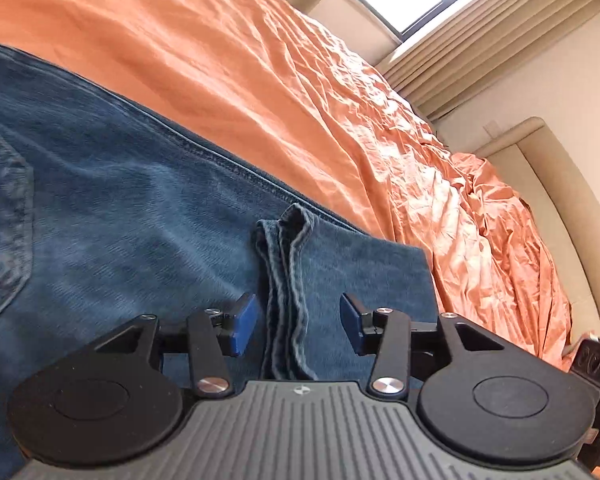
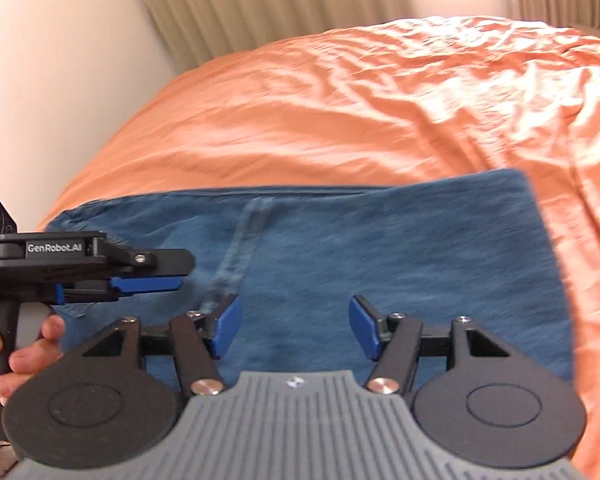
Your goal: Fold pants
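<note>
Plainly, the left wrist view looks along the jeans, which lie flat on the bed with its orange sheet. The left claw is released: its blue pads stand apart on either side of a bunched hem edge that rests on the jeans, and neither pad presses on it. A back pocket shows at the far left of the jeans, and a stitched side seam runs along their far edge next to the orange sheet.

From the right wrist view the jeans appear as a folded blue block on the bed. The right claw is also released, hovering over plain denim with nothing between its pads. The left claw enters from the left of the jeans, held by a hand.

The fold looks laid down and let go. To finish it well, I would press the hem edge flat so it lines up with the layer beneath before the next fold.

Only the left view shows the bunched hem and the pocket; only the right view shows the whole outline of the jeans, the hand, and both claws together.
</note>
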{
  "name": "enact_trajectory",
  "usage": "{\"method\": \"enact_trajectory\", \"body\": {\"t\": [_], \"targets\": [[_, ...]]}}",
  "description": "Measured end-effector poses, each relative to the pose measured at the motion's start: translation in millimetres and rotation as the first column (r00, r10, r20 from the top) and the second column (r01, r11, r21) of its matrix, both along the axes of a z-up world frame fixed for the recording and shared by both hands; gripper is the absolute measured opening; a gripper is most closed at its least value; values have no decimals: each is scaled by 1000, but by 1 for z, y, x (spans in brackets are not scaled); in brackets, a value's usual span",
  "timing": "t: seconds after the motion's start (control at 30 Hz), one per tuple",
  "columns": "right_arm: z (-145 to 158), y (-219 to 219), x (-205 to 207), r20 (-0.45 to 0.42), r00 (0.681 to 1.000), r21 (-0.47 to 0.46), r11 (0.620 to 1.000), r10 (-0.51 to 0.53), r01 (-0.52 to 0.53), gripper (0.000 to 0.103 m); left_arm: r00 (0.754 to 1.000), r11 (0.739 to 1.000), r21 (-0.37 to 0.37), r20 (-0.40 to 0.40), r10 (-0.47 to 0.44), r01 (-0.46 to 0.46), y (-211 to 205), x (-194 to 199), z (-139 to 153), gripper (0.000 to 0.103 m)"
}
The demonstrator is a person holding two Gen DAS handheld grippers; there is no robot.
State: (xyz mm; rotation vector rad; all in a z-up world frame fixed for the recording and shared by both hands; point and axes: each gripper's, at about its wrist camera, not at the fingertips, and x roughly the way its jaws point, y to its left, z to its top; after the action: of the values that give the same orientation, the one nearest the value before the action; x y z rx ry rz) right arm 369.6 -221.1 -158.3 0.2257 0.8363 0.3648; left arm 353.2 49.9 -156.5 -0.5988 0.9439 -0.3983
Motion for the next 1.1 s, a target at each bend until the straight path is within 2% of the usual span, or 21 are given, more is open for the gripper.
{"method": "enact_trajectory", "body": {"t": [0.17, 0.27, 0.33, 0.37, 0.4, 0.47, 0.57, 0.63, 0.67, 0.73, 0.8, 0.9, 0.97, 1.1], "targets": [[-6, -47, 8, 18, 996, 4, 996, -91, 91, 57, 998, 999, -26, -58, 22, -23, -6, 40, -25, 55], [-12, -64, 8, 42, 992, -3, 992, -122, 122, 57, 998, 999, -43, -55, 18, -20, -9, 53, -30, 54], [-17, -73, 6, 52, 989, -3, 991, -137, 137, 57, 1000, 1000, -26, -24, 3, -4, -12, 56, -27, 36], [-19, -78, 4, 56, 988, -6, 989, -144, 145, 57, 1000, 1000, -4, -3, -4, 4, -14, 56, -24, 15], [-21, -80, 4, 60, 987, -9, 989, -150, 150, 57, 1000, 1000, 27, 19, -17, 16, -16, 55, -18, 9], [-24, -87, 5, 67, 986, -17, 988, -152, 154, 57, 993, 995, 78, 104, -62, 55, -23, 47, -2, 6], [-21, -96, 8, 87, 985, -39, 987, -149, 153, 56, 960, 978, 170, 233, -158, 120, -38, 28, 32, 6], [-18, -100, 11, 100, 985, -61, 987, -140, 147, 55, 944, 958, 260, 266, -194, 124, -47, 18, 49, 6], [-16, -101, 13, 115, 983, -85, 985, -143, 153, 51, 948, 946, 301, 247, -199, 119, -49, 20, 51, 6], [-14, -102, 24, 142, 977, -136, 974, -160, 179, 25, 961, 927, 359, 197, -192, 112, -50, 31, 41, 6], [-16, -105, 42, 133, 979, -146, 974, -155, 174, 11, 968, 905, 407, 156, -197, 119, -52, 42, 23, 6], [-21, -106, 74, 126, 980, -161, 972, -152, 171, 4, 973, 889, 439, 113, -201, 133, -56, 51, -1, 6], [-28, -107, 94, 107, 983, -154, 975, -148, 163, 1, 976, 892, 432, 104, -193, 130, -54, 52, -12, 6], [-52, -105, 127, 49, 986, -178, 970, -161, 167, 0, 982, 918, 379, 90, -163, 118, -42, 55, -20, 7]]}}
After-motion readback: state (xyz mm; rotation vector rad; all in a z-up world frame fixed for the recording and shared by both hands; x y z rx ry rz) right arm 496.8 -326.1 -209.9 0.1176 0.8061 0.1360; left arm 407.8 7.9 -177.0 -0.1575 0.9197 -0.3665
